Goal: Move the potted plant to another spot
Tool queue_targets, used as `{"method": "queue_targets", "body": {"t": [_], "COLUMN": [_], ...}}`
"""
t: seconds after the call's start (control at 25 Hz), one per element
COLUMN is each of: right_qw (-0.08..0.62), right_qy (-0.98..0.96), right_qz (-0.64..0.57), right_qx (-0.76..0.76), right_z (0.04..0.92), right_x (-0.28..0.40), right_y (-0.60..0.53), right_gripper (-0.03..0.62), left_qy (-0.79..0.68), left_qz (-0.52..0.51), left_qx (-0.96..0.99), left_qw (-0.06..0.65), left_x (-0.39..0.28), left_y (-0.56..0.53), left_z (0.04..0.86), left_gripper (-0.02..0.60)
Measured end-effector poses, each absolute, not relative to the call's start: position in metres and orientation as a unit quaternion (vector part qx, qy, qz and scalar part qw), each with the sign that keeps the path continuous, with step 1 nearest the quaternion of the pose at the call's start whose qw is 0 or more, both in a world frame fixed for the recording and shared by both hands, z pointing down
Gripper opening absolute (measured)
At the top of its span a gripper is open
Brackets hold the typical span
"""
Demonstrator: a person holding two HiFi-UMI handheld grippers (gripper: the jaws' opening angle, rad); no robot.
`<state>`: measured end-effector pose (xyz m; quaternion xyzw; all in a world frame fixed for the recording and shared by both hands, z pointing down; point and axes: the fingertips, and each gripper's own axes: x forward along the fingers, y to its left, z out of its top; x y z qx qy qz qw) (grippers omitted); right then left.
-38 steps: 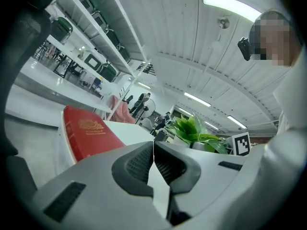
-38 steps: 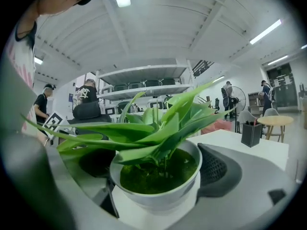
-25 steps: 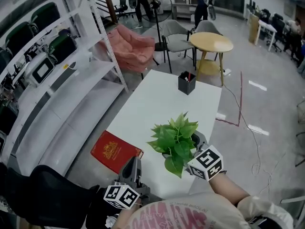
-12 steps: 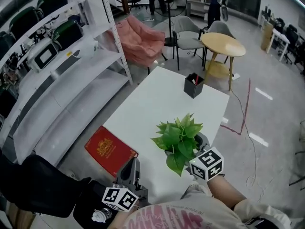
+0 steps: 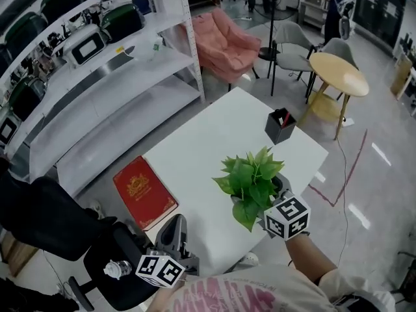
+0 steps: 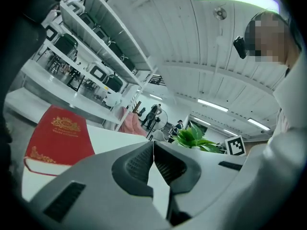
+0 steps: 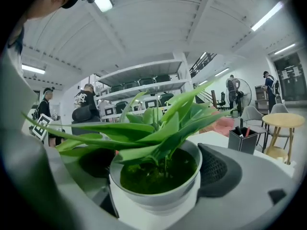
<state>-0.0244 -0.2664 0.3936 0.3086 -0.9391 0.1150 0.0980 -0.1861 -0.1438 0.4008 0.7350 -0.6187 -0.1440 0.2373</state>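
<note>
The potted plant point(image 5: 251, 182), green leaves in a small white pot point(image 7: 158, 188), sits near the front right of the white table point(image 5: 214, 142). My right gripper point(image 5: 270, 197) is shut on the pot, one jaw on each side of its rim, as the right gripper view shows. My left gripper point(image 5: 174, 234) hangs at the table's near left corner, low, with its jaws pressed together and nothing between them. In the left gripper view the plant's leaves point(image 6: 194, 137) show past the jaws.
A red book point(image 5: 143, 192) lies at the table's left edge. A black pen holder point(image 5: 279, 126) stands at the far right of the table. White shelving point(image 5: 97, 77) runs along the left; a black office chair point(image 5: 97, 259), a pink seat point(image 5: 227, 41), a round wooden table point(image 5: 341, 73) surround it.
The head view has swung, so the table sits more to the left and further up. Both grippers keep their places relative to the plant and table.
</note>
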Motion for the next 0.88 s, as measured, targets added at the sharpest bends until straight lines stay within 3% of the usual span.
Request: {"method": "queue_targets", "body": {"t": [0.88], "right_qw": [0.097], "right_qy": [-0.944], "right_qz": [0.096], "right_qx": [0.3], "right_z": [0.386], "right_x": [0.094], "right_y": [-0.342], "right_gripper": [0.546], "left_qy": [-0.629], "left_qz": [-0.178], "left_qx": [0.726], "left_qw": [0.213], "left_x": [-0.077], "left_y": [-0.23], "left_z": [0.391], "left_gripper": [0.025]}}
